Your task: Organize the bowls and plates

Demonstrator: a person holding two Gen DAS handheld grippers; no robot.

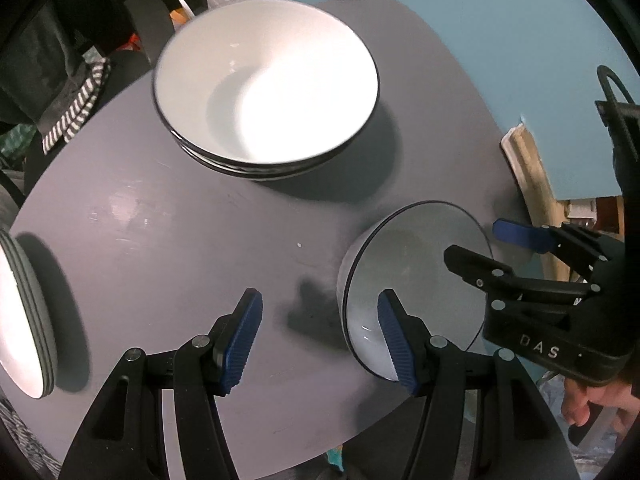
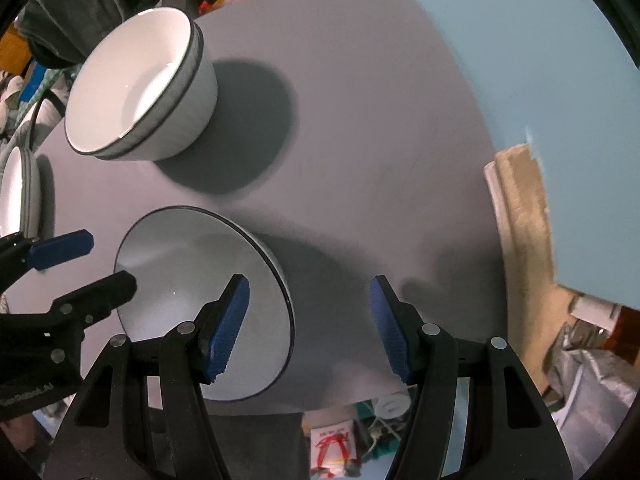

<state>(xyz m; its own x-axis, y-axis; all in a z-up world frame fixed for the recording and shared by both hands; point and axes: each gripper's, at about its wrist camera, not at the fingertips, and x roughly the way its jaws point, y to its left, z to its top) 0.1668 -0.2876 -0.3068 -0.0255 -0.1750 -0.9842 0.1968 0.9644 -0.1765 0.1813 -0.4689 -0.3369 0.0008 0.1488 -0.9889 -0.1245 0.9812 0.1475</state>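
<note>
- Nearest the left wrist camera were the blue ribbed pads of our left gripper (image 1: 320,340), jaws spread wide and holding nothing, with one pad over the near rim of a single bowl.
- Largest in view was the grey round table (image 1: 160,240), which carried all the dishes and sat against a pale blue wall (image 1: 500,40).
- Next in size was the stack of bowls (image 1: 266,88), white with dark rims and nested together at the far side of the table, well apart from both grippers.
- A stack of plates (image 1: 20,320) sat at the table's left edge, only partly in frame.
- The single bowl (image 2: 204,304), white with a dark rim, sat near the table's front edge and between our two grippers.
- Our right gripper (image 2: 308,328) was also wide open and empty, its left pad above the bowl's inside and its right pad outside the wall, so it straddled the rim.
- We judged the next step to be gripping this bowl and nesting it on the stack.
- The risk we saw was a thin rim pinch slipping, or either gripper nudging the bowl off the close table edge.
</note>
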